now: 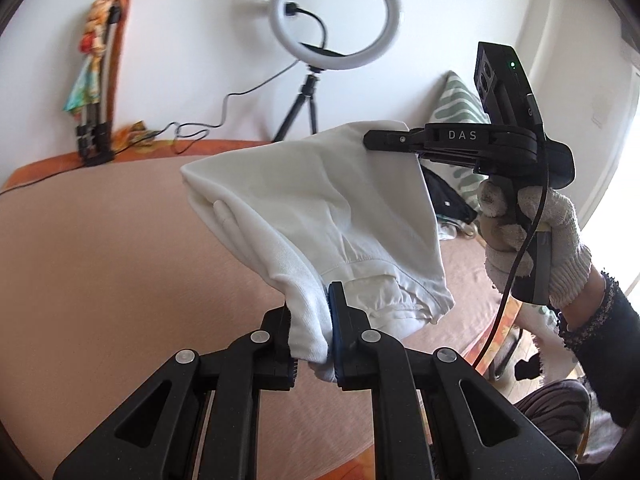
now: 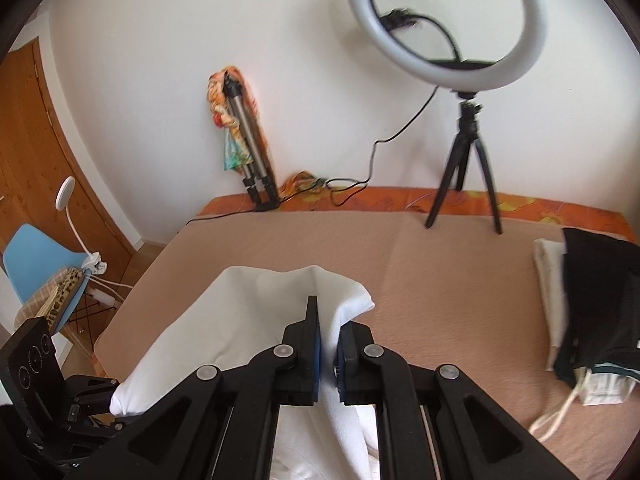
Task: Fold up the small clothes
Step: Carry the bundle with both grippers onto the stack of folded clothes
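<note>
Right tool clamps white garment above tan bed.

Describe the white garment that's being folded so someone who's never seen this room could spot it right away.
Find the wide peach-coloured bed cover in front of the ring light. Above it hangs a white garment, pinched at one end by the left gripper and at the other by the right gripper. Unlike the dark and white clothes pile lying at the cover's edge, it is held up between both grippers.

Both hand-held grippers clamped, raised.
</note>
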Tool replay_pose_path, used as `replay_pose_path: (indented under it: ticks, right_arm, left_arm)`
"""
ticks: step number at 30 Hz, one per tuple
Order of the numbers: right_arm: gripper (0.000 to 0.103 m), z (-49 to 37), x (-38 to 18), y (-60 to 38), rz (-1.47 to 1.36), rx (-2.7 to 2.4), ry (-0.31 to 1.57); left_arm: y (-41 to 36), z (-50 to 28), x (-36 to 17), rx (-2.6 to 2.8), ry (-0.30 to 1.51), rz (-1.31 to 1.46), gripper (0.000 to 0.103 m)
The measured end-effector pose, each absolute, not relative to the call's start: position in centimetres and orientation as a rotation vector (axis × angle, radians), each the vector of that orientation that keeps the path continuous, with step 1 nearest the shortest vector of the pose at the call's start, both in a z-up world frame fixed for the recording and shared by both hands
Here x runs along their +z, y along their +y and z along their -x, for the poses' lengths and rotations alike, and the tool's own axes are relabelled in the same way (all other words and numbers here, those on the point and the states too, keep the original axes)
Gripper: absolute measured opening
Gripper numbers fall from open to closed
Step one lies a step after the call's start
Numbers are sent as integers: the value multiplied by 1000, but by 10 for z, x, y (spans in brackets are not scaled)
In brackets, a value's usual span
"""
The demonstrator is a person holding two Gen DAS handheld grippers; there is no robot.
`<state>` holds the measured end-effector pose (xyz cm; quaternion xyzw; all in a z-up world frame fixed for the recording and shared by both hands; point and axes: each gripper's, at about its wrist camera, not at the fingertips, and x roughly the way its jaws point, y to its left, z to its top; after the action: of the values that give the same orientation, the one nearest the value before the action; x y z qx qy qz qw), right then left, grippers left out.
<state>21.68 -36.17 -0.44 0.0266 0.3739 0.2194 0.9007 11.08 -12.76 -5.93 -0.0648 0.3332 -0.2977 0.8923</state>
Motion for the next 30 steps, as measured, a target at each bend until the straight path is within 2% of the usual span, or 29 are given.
replay_pose_path:
  ticks: [14, 22, 30]
  right_arm:
    - [3, -218, 38, -501, -92, 258, 697]
    - [3, -244, 61, -580, -70, 128, 652]
    - [3, -282, 60, -659, -90, 27, 630]
  left_arm:
    - [-265, -159, -29, -825, 610, 82, 11]
    - [-343, -190, -15, -916, 567, 70, 11]
    - [-402, -226, -14, -955, 538, 53, 11]
